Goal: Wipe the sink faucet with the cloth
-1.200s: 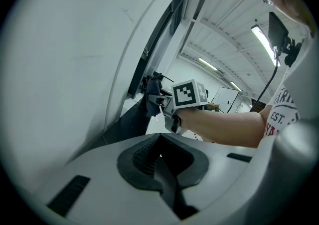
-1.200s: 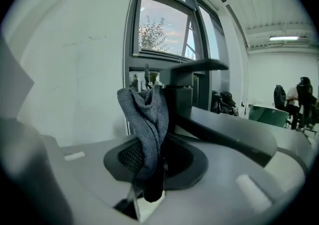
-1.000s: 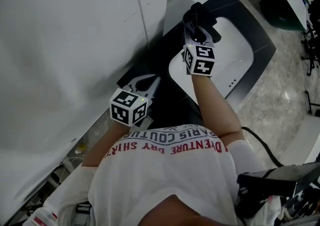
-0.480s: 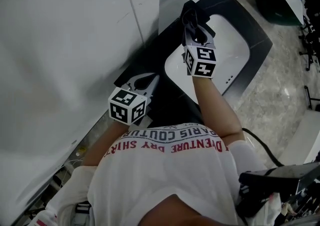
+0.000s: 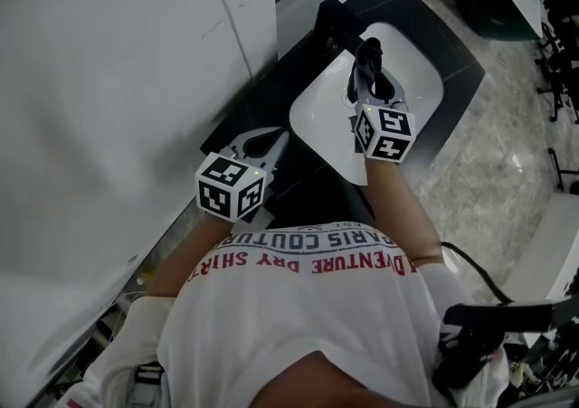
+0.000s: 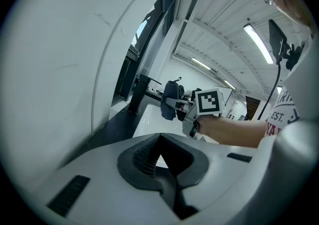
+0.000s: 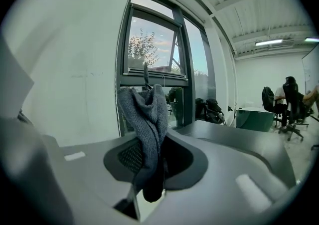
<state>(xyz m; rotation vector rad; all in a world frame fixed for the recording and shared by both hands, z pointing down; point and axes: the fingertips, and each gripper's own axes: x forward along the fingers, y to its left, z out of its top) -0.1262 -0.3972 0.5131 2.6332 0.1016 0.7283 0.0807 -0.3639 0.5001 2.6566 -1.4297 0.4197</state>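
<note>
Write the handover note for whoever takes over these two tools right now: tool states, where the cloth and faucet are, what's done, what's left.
Right tool: shut on the grey cloth, held above the white sink, close beside the black faucet. Whether the cloth touches the faucet can't be confirmed.
Left tool: shut, empty, over the dark counter to the left of the basin.
Done: the cloth is gripped and up at the faucet.
Left: wipe the faucet. How much of it is already wiped can't be told.
</note>
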